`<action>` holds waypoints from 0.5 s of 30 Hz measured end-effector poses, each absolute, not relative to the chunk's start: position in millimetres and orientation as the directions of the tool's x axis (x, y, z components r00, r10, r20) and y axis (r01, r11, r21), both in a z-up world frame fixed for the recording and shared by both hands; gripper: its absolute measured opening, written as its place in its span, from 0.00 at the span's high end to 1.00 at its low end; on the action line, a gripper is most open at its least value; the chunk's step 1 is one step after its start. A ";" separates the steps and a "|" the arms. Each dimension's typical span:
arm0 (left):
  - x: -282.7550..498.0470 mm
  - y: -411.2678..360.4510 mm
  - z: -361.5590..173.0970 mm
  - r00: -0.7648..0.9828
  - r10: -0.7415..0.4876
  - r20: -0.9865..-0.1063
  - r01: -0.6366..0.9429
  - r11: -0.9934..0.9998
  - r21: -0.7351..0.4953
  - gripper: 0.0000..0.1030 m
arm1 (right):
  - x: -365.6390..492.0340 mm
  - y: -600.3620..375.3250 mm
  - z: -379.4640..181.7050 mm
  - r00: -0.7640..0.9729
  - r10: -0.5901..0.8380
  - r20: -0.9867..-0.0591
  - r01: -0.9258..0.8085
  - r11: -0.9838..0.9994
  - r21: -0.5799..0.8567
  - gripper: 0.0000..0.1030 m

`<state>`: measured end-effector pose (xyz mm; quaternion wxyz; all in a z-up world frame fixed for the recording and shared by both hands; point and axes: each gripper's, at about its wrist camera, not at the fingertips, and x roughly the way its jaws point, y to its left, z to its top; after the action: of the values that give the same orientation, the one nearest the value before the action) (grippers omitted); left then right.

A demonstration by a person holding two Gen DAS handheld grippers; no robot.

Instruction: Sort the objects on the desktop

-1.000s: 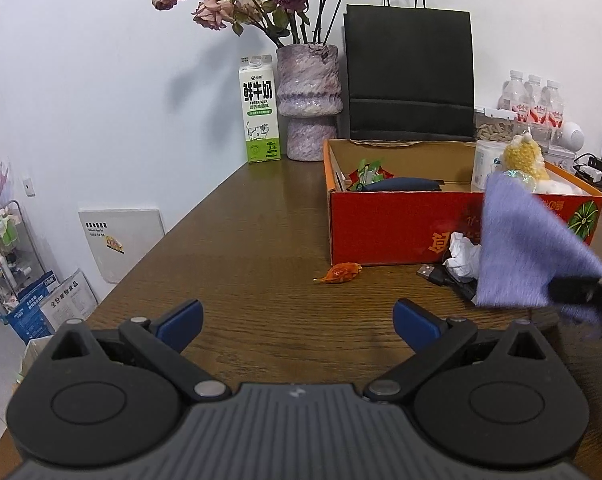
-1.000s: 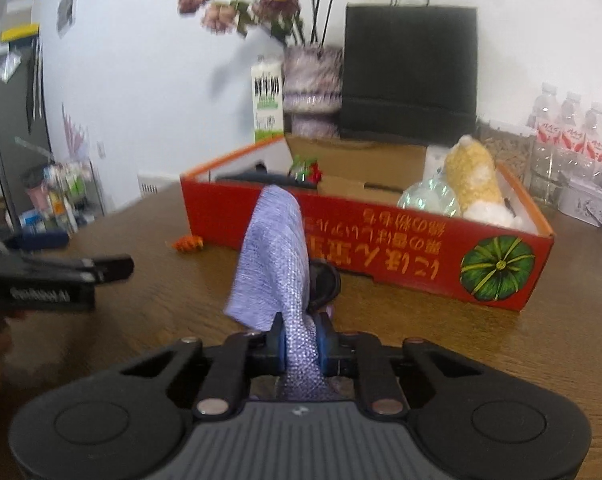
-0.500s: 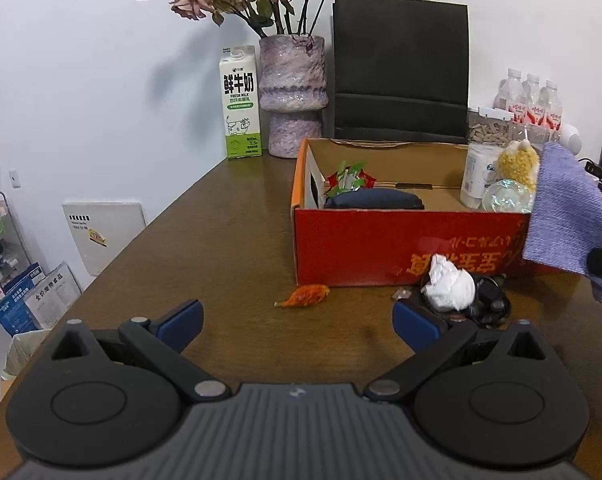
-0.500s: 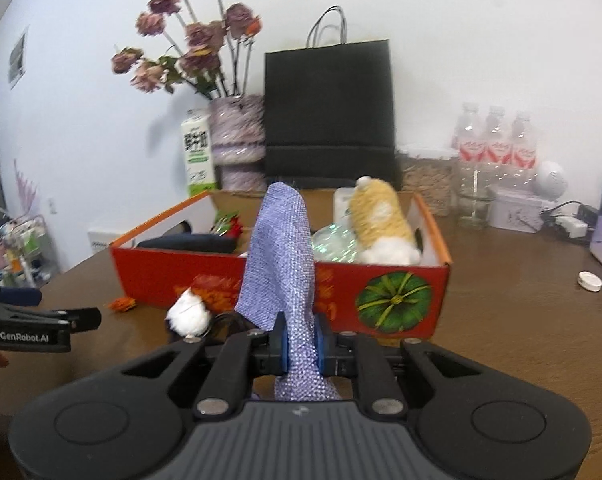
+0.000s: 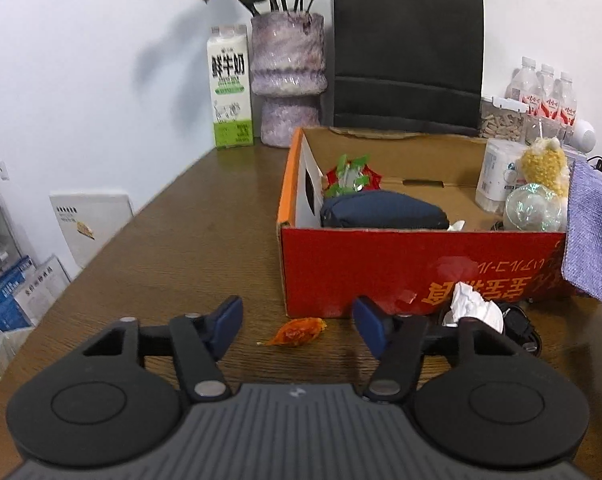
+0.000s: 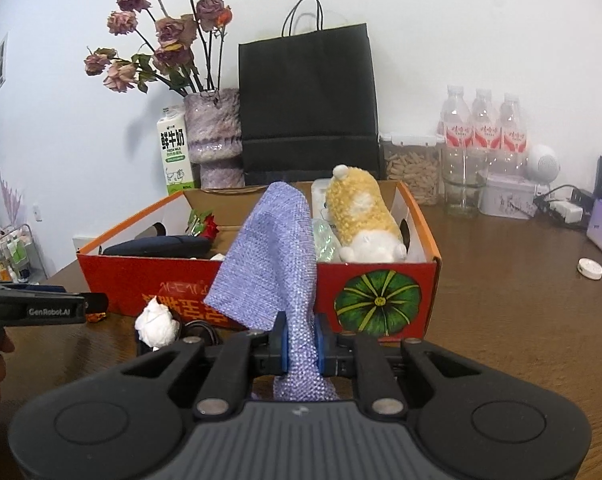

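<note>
Two grippers work at a brown table (image 5: 189, 248). Readable writing is sparse: "GenRobot.AI" in white on the side of the left gripper (image 6: 97, 303) as the right camera sees it, large Chinese characters on the green-and-white milk carton (image 5: 229, 88), and upside-down yellow characters on the red box (image 5: 381, 264), whose short end carries a green pumpkin picture (image 6: 377, 300). Red labels wrap three water bottles (image 6: 483, 132); their print is too small to read. The left gripper (image 5: 297, 322) stands about half open with its jaws closing, and an orange wrapper (image 5: 299, 331) lies on the table between the blue pads, not yet touched by either. Just past the right pad sits a crumpled white tissue (image 5: 475, 306) on a black cable (image 5: 521, 324), both against the box's front wall. The right gripper (image 6: 301, 338) is clamped tight on a lilac cloth (image 6: 269, 268), a knitted-looking weave that rises from the jaws in a drooping fold in front of the box. Beyond the jaws, inside the box, lie a dark blue pouch (image 5: 381, 210), a yellow plush toy (image 6: 361, 216) and a clear glittery ball (image 5: 535, 208).
</note>
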<state>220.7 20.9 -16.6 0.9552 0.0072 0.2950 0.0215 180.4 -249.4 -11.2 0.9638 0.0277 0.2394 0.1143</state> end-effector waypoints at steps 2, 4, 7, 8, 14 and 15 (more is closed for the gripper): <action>225.7 23.1 -21.6 0.804 0.030 -0.594 -0.030 0.999 0.011 0.50 | 181.6 -248.5 -14.2 0.853 0.237 -0.465 -0.211 0.972 0.108 0.88; 227.0 26.0 -25.7 0.795 0.018 -0.606 -0.026 1.000 -0.005 0.56 | 181.9 -246.7 -16.2 0.849 0.236 -0.473 -0.214 0.972 0.102 0.88; 226.2 26.3 -26.6 0.795 0.009 -0.606 -0.017 1.000 -0.008 0.59 | 180.9 -243.4 -17.9 0.847 0.234 -0.477 -0.218 0.972 0.089 0.88; 225.0 25.1 -26.8 0.796 0.012 -0.605 -0.016 1.000 -0.001 0.59 | 179.8 -243.0 -18.0 0.846 0.234 -0.479 -0.220 0.972 0.086 0.88; 220.9 22.0 -26.4 0.801 0.018 -0.598 -0.008 1.000 0.020 0.60 | 177.3 -242.9 -17.4 0.849 0.233 -0.475 -0.223 0.972 0.079 0.88; 220.2 21.9 -26.5 0.802 0.017 -0.597 -0.007 1.000 0.018 0.60 | 176.5 -242.6 -17.2 0.850 0.231 -0.473 -0.222 0.972 0.077 0.88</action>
<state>220.2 21.9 -26.5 0.9491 0.0075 0.3147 0.0064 176.5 -242.6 -17.2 0.9618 0.0095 0.2469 0.1179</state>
